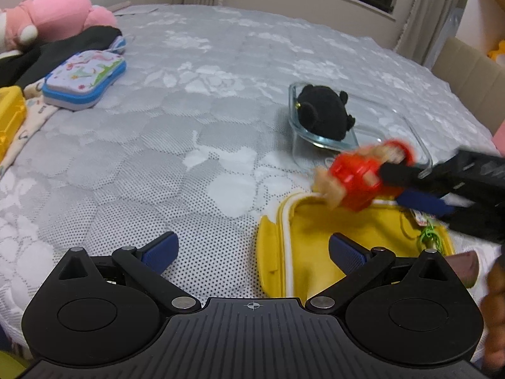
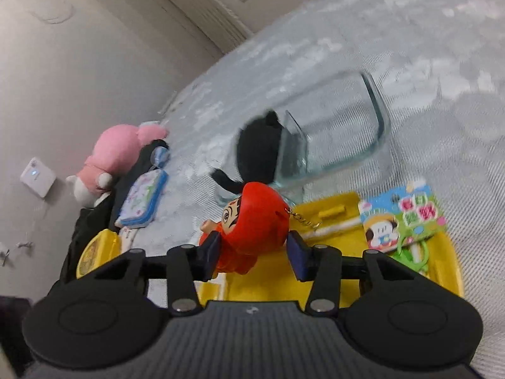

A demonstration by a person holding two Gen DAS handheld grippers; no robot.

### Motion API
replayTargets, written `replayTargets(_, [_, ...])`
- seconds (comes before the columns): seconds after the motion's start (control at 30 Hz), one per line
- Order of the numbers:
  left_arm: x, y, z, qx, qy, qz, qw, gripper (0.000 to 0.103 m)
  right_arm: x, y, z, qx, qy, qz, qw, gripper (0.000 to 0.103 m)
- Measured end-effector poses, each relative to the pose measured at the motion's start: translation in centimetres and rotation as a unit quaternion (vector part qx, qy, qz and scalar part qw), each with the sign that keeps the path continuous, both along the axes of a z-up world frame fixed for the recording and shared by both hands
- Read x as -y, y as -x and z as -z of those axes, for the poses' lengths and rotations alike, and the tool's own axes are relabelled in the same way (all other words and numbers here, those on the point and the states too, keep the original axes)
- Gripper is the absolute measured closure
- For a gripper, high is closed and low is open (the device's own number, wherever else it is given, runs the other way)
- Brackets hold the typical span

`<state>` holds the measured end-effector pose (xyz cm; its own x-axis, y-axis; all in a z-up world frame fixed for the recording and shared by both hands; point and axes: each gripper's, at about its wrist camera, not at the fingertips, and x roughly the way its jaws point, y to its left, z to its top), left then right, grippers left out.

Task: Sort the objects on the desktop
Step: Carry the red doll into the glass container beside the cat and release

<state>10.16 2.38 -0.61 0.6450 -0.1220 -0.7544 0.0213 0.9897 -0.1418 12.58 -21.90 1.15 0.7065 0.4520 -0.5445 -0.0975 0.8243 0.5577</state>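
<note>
My right gripper is shut on a red toy figure keychain and holds it above the open yellow case. The figure also shows in the left wrist view, blurred, over the yellow case. A clear glass dish lies just beyond, with a black plush toy at its near end; in the left wrist view the plush sits in the dish. My left gripper is open and empty, low over the bed by the case's left edge.
A carded green clip toy lies in the yellow case. A blue-rimmed patterned pouch, a pink plush, black cloth and a yellow box lie at the left. Grey quilted bedspread covers the surface.
</note>
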Motion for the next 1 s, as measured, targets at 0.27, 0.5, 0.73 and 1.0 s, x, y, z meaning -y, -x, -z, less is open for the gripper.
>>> replayTargets(0.27, [0.2,-0.4,1.6,-0.021,0.030,0.011,0.9993,0.000,1.3,-2.1,-6.8,0.071,0.109,0.010,0.991,0.055])
replayTargets(0.5, [-1.1,0.0,1.4,-0.018,0.035,0.006,0.9992,0.000,-2.1,-9.0,-5.6,0.004,0.260,-0.044,0.965,0.055])
replayTargets(0.73, [-1.1,-0.2,1.7,-0.024,0.039,0.006,0.9989,0.000,-3.4,-10.2,-4.8,-0.019,0.313,-0.076,0.947,0.054])
replayTargets(1.0, [0.4,0.5,1.3,-0.013,0.018,0.042,0.9989,0.000,-3.9,-10.3,-4.6,-0.028,0.351,-0.095,0.931,0.054])
